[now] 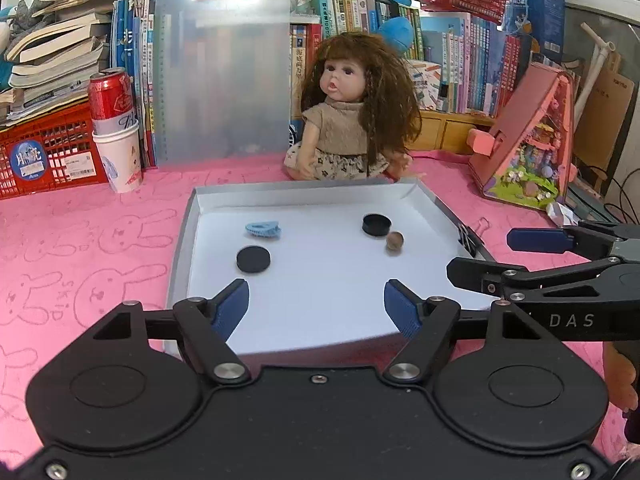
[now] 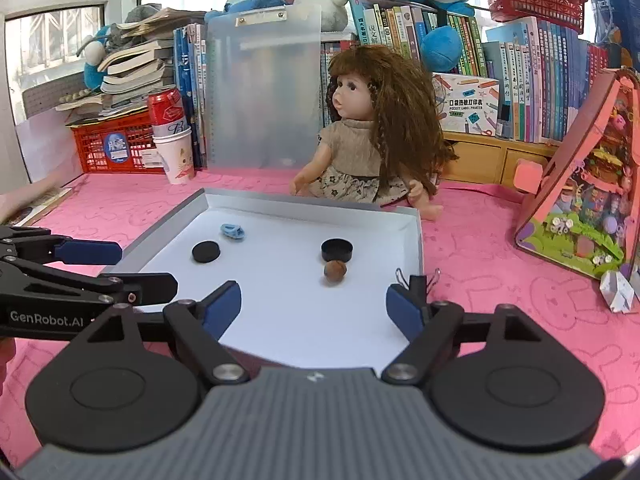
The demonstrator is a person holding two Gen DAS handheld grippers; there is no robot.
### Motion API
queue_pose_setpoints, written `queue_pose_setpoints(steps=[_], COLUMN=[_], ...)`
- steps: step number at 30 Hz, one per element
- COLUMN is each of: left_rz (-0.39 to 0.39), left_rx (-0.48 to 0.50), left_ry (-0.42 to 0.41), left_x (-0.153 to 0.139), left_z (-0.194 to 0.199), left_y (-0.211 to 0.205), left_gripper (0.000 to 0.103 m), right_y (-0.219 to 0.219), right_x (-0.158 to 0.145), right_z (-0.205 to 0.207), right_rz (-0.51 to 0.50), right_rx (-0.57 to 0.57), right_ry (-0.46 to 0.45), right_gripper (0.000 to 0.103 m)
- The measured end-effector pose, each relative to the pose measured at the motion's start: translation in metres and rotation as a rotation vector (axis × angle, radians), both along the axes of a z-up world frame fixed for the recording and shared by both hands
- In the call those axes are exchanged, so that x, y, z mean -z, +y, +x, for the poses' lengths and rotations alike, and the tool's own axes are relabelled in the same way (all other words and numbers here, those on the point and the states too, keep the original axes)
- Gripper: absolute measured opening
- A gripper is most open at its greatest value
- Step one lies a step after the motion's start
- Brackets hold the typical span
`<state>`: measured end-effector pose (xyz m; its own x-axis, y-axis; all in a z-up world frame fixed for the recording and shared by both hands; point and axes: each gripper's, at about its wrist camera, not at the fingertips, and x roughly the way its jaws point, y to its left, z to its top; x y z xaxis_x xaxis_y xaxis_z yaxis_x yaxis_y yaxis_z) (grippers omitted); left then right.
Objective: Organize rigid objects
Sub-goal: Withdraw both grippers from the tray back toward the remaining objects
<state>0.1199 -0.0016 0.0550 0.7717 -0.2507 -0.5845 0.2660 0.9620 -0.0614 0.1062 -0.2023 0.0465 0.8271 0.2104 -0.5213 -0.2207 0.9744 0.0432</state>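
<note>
Four small things lie in the shallow white tray [image 1: 192, 216] on the pink table [image 1: 100, 240]: a flat black disc [image 1: 253, 259] at the near left, a blue ridged piece [image 1: 263, 230] behind it, a black cap [image 1: 376, 224] toward the right, and a brown nut-like ball [image 1: 395, 242] just beside that cap, possibly touching it. A binder clip [image 2: 416, 282] is clamped on the tray's right rim.

Both claws are spread wide and hold nothing. The left claw [image 1: 316, 304] hovers over the tray's near edge; the right claw [image 2: 314, 300] does the same from the right side, its right fingertip close to the clip.

The step in hand looks like a first pick. For the right claw, the ball is the nearest target: come down with the fingers straddling it, clear of the cap, and close slowly so it cannot roll away. The disc suits the left claw, gripped across its edge and low to the tray floor.

The disc, cap and ball are round, so they have no long axis. The blue piece is elongated, its long axis running roughly left to right across the tray; its exact shape is hard to make out.
</note>
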Motion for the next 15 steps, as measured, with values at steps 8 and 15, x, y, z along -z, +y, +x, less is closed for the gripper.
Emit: queue_pose_setpoints(steps=[8, 15], left_rz=[0.015, 0.021], left_rx=[0.009, 0.006], left_ry=[-0.026, -0.052], left_x=[0.006, 0.013], left_z=[-0.025, -0.050], left_y=[0.000, 0.006], left_gripper=[0.074, 0.074], right_y=[-0.006, -0.011], right_x=[0.007, 0.018], right_z=[-0.022, -0.042], right_rz=[-0.013, -0.051], right_rx=[-0.013, -0.022], right_ry=[-0.021, -0.043], right_gripper=[0.089, 0.090])
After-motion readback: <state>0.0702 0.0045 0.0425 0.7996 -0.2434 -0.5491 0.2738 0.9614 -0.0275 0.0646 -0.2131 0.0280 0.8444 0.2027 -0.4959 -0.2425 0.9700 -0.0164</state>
